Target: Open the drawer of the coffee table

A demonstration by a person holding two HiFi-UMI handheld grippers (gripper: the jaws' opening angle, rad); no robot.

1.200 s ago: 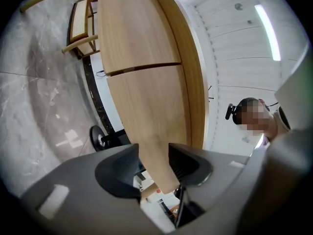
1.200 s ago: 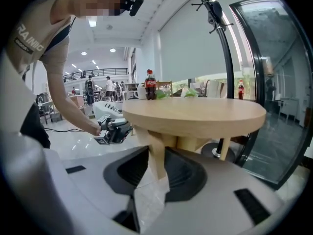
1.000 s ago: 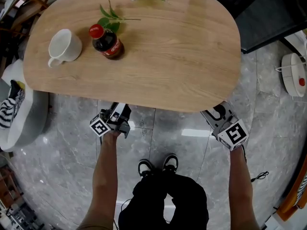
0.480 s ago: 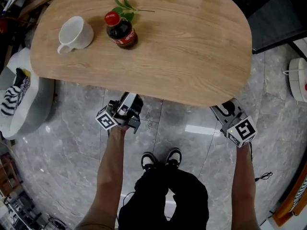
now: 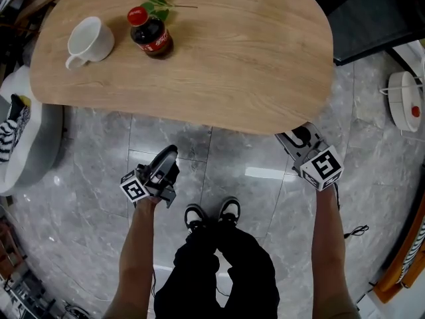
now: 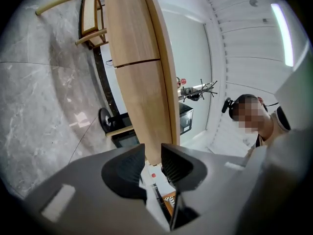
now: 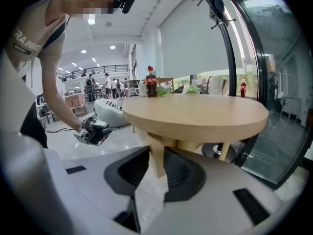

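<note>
Head view showed the left gripper (image 5: 166,157) over the floor, apart from the worktop (image 5: 232,65). Its jaws had just been closing and stood partly apart, empty. The right gripper (image 5: 292,139) sat at the rim, aimed beneath, I judged to reach the drawer. Its jaws, also closing, gripped nothing, a table leg (image 7: 155,153) showing beyond the gap. A seam (image 6: 134,62) in the side band probably marked the drawer's front, shut.

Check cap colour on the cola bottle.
Red cap on the dark bottle; shows best in the head view.
</note>
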